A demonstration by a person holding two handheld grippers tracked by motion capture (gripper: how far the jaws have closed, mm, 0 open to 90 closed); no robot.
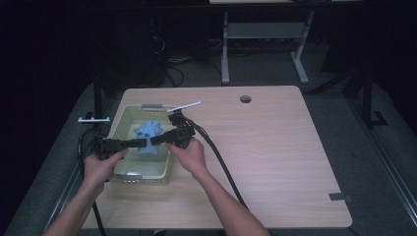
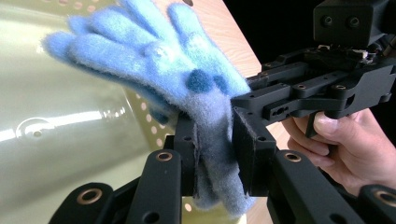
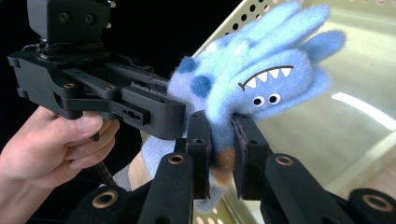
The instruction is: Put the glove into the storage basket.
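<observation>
Holding the blue glove (image 1: 147,132) above the basket (image 1: 129,175) near the desk's (image 1: 275,147) left edge, the left hand-held gripper (image 1: 142,142) and right hand-held gripper (image 1: 155,140) both pinch its cuff; lifting seems done, placing remains.

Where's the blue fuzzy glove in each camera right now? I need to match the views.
High view: the blue glove is left of centre, over the basket, between both grippers.
Left gripper view: centre, cuff pinched in the near jaws, fingers toward upper left.
Right gripper view: centre-right, toothy face showing.
Shared landmark: the pale green perforated basket.
</observation>
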